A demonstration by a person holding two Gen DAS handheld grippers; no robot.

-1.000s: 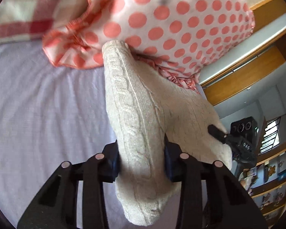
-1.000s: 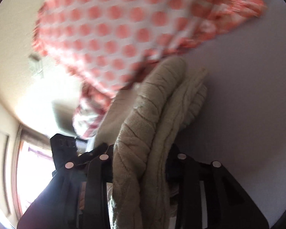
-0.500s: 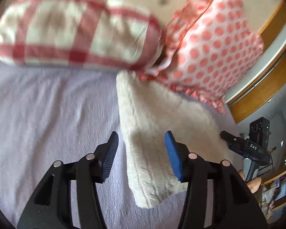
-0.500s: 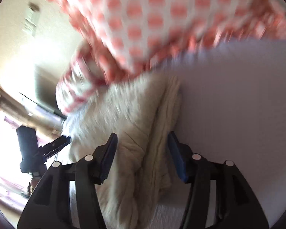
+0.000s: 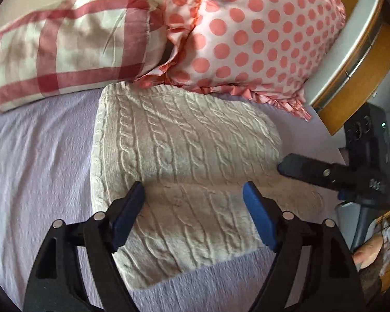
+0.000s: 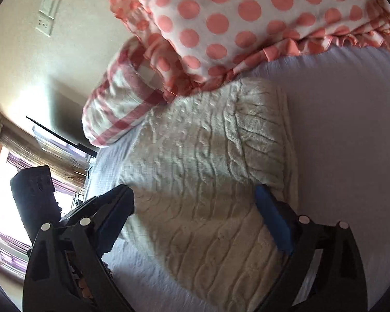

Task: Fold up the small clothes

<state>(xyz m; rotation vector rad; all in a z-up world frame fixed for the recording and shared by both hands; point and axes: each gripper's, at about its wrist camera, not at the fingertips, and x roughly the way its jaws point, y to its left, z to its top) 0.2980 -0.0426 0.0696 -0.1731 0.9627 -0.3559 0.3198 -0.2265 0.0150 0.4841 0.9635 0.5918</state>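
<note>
My left gripper (image 5: 193, 202) and right gripper (image 6: 195, 210): both spread wide, empty, poised over the folded cream sweater (image 5: 179, 161). Sweater lies flat on lilac sheet (image 5: 31, 161); beyond its far edge, polka-dot pillow (image 5: 249, 36) touching, checked pillow (image 5: 65, 44) beside.

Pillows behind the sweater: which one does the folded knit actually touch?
The polka-dot pillow: its ruffled edge meets the cream sweater along its far edge. The red-checked pillow sits further left.
</note>
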